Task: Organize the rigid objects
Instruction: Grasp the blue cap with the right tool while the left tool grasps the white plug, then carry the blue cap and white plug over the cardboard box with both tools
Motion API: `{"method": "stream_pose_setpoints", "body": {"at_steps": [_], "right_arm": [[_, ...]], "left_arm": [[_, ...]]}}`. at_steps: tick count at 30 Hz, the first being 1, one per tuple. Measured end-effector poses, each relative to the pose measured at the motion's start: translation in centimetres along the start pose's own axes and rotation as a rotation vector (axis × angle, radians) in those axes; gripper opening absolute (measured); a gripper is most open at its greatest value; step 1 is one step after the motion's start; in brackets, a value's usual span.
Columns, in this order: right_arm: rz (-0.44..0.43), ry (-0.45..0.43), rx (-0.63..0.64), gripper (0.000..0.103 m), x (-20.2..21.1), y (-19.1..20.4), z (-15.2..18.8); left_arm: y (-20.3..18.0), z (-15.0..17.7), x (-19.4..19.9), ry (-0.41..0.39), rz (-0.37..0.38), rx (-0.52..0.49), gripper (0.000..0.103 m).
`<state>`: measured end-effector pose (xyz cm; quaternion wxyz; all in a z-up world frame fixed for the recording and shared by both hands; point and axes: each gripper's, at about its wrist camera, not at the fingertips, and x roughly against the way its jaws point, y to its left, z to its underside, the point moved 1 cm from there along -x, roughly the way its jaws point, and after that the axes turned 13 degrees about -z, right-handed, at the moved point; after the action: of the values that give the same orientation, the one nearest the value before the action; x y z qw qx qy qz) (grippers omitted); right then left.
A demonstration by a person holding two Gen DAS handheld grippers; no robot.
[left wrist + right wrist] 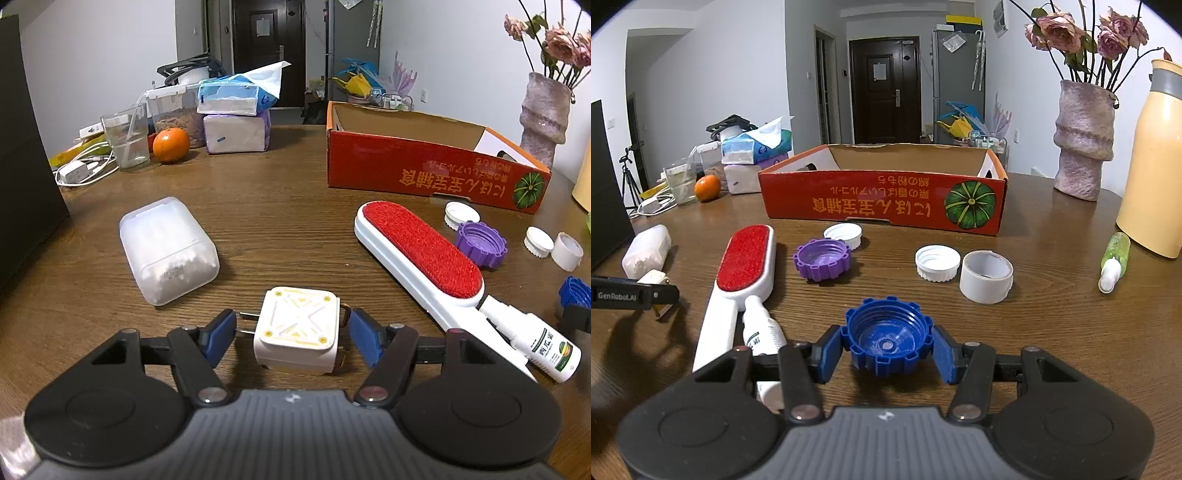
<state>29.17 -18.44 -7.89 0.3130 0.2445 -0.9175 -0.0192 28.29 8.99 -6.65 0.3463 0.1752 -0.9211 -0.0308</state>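
Ridged blue cap point(886, 338) (round) — squeezed in right claw point(886, 349).

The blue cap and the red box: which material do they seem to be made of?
Blue cap: probably hard moulded plastic, slightly glossy, with ridged threads inside and notches around the rim. Red box: cardboard, printed red outside, plain brown and matte inside.

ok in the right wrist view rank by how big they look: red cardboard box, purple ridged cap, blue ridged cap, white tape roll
1. red cardboard box
2. blue ridged cap, though nearest the camera
3. purple ridged cap and white tape roll: too alike to rank
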Motion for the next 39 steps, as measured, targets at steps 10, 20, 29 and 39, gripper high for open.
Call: {"method": "stream_pose_setpoints", "body": {"at_steps": [10,20,29,39], "right_arm": [[0.006,-0.005,-0.003,0.051,0.1,-0.1,0.0],[0.013,-0.025,-0.001,0.051,0.6,-0.1,-0.4],[0.039,-0.074,0.034,0.051,1.7,-0.1,-1.8],[0.043,-0.127,0.068,0.051,2.1,-0.1,-4.1]], "left_arm": [[-0.1,0.1,0.4,-0.004,0.007,0.003,0.065],[-0.4,-0.2,1.9,-0.039,0.021,0.02,0.065],[-1.8,-1.3,4.0,-0.098,0.049,0.008,0.065],[-3.4,-3.7,5.3,-0.146,0.075,0.012,0.065]]}}
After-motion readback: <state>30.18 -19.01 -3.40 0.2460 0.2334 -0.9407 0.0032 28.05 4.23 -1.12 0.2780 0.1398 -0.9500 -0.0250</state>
